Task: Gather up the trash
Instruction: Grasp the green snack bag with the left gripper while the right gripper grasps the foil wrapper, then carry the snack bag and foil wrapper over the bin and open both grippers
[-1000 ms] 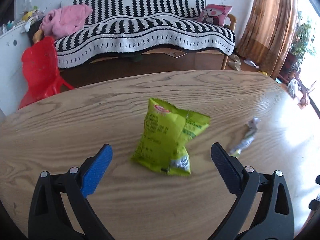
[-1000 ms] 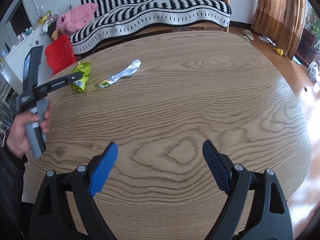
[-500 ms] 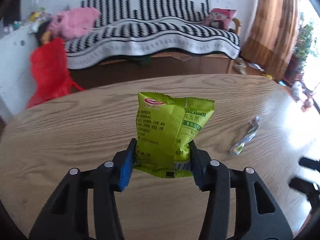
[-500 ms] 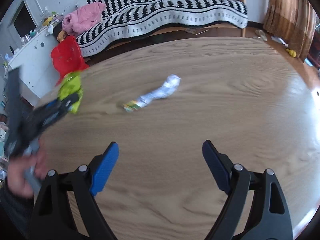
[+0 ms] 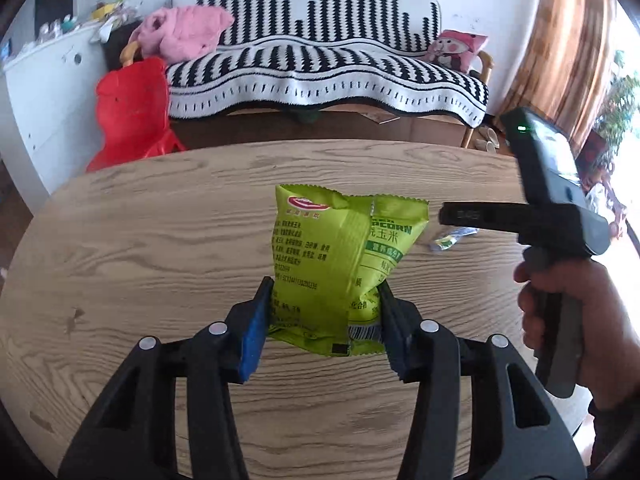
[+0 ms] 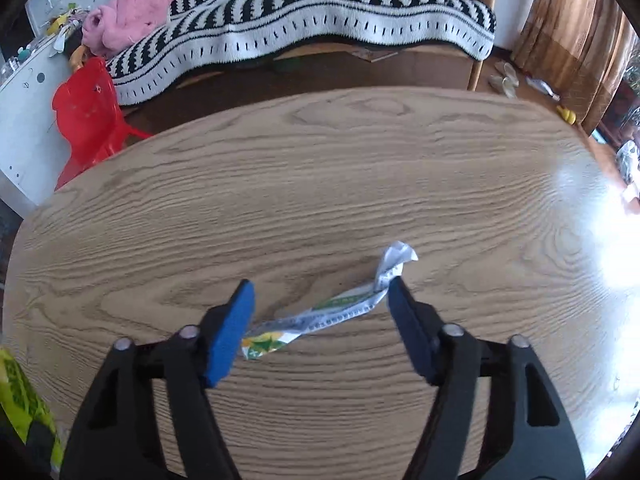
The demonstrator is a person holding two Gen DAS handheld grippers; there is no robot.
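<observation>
My left gripper point(image 5: 325, 286) is shut on the lower part of a green snack bag point(image 5: 340, 240), which stands upright above the wooden table point(image 5: 140, 240). A corner of that bag shows at the lower left of the right wrist view point(image 6: 20, 392). A twisted white and green wrapper point(image 6: 340, 314) lies flat on the table point(image 6: 360, 184) between the blue pads of my right gripper point(image 6: 320, 284). Its jaws are closing, with the wrapper's ends close to both pads. In the left wrist view the wrapper point(image 5: 450, 240) lies beyond the bag, and a hand point(image 5: 568, 308) holds the right gripper above it.
Beyond the table's far edge stand a red plastic chair point(image 5: 132, 112), a sofa under a black and white striped throw point(image 5: 320, 64) with a pink cloth point(image 5: 184, 36) on it, and a white cabinet point(image 5: 40, 92). A brown curtain point(image 6: 572, 20) hangs at the right.
The left gripper shut on the green bag and lifted it off the table. The right gripper travelled across the table to the wrapper and its jaws narrowed around it.
</observation>
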